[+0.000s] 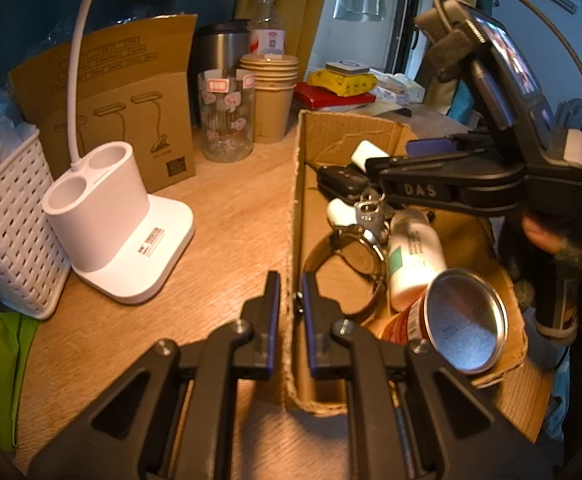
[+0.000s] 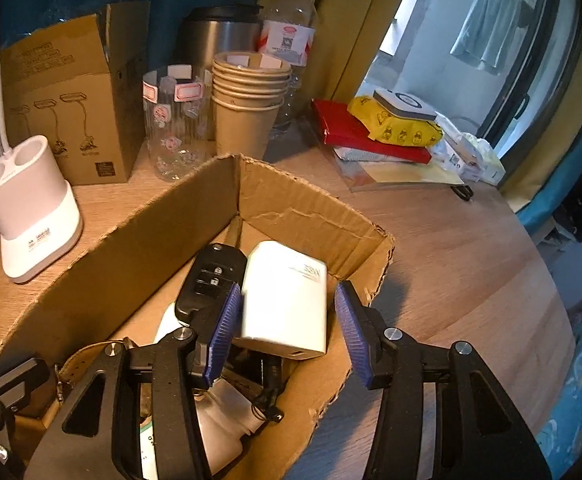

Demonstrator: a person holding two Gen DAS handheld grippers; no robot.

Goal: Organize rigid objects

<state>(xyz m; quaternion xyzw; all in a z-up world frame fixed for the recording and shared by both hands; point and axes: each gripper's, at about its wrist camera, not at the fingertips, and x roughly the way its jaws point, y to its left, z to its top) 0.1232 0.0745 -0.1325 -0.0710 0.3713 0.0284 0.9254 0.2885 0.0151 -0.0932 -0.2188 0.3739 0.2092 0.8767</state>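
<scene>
Straddling the near wall of the cardboard box, the left claw has its jaws close together, one either side of the wall; whether they actually pinch it I cannot tell. Right claw hangs over the box with jaws apart around the white charger block, left pad touching or nearly so, right pad clear; the charger lies on the car key at 10 o'clock. Risk: block is tilted on loose clutter, so an uneven close could skid it sideways or drag the key along.
</scene>
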